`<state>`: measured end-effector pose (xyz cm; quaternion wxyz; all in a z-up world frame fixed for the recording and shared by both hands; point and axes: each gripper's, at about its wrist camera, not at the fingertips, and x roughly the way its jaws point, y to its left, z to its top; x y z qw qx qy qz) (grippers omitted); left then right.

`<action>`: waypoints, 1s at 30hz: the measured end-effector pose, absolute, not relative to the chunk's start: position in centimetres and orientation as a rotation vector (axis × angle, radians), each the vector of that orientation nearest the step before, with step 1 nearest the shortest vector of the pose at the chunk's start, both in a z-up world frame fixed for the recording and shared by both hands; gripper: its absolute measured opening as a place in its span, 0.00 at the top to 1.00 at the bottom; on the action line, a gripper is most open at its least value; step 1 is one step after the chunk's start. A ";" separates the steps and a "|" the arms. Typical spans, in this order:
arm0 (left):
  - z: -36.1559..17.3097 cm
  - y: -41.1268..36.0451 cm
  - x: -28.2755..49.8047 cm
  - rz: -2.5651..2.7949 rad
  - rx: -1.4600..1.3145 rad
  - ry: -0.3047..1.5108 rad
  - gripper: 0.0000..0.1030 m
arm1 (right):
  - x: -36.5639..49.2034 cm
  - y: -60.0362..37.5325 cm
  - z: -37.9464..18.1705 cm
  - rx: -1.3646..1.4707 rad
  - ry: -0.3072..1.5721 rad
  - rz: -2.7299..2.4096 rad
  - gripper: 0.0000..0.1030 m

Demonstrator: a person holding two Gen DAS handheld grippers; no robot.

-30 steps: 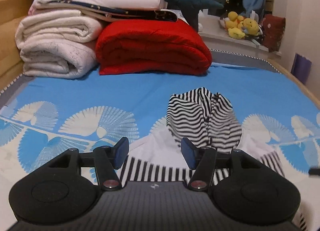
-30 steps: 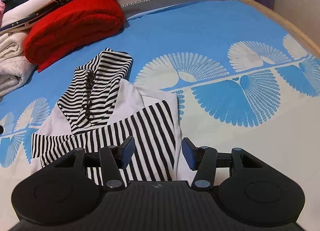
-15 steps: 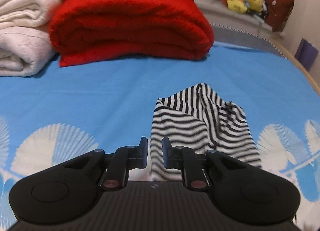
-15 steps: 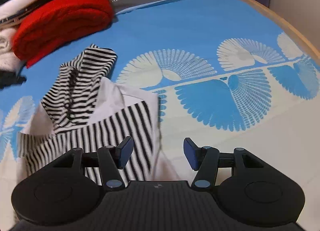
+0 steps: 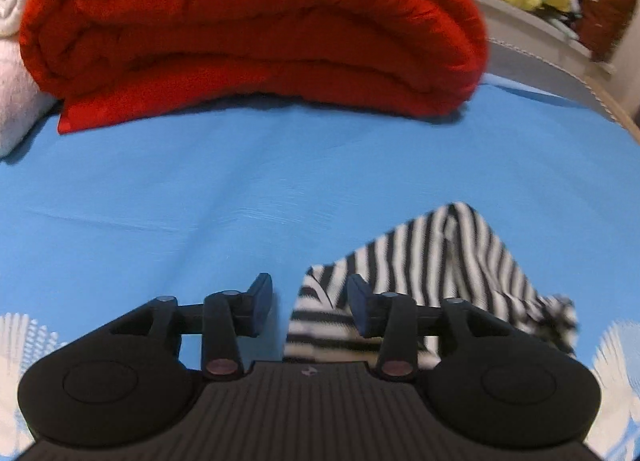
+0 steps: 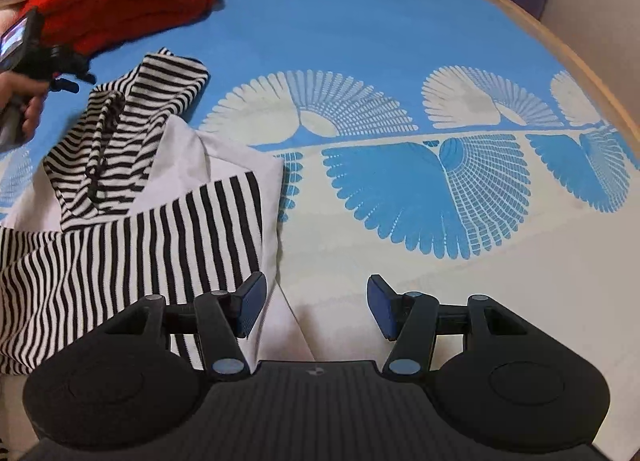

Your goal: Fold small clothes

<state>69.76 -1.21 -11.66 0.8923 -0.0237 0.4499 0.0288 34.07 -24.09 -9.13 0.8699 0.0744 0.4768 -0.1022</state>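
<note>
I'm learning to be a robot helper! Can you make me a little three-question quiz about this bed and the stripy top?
1. True or false: the left tool is clamped shut on the black-and-white striped cotton top.
2. Which colour is the thick folded blanket past the top: A green, B red, C yellow?
3. Fill in: the right tool is ____, holding nothing.

Key: 1 false; 2 B; 3 open.
</note>
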 end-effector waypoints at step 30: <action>0.6 2.4 22.9 -0.486 0.092 0.881 0.67 | 31.2 -24.8 -4.3 0.482 0.801 -0.224 0.44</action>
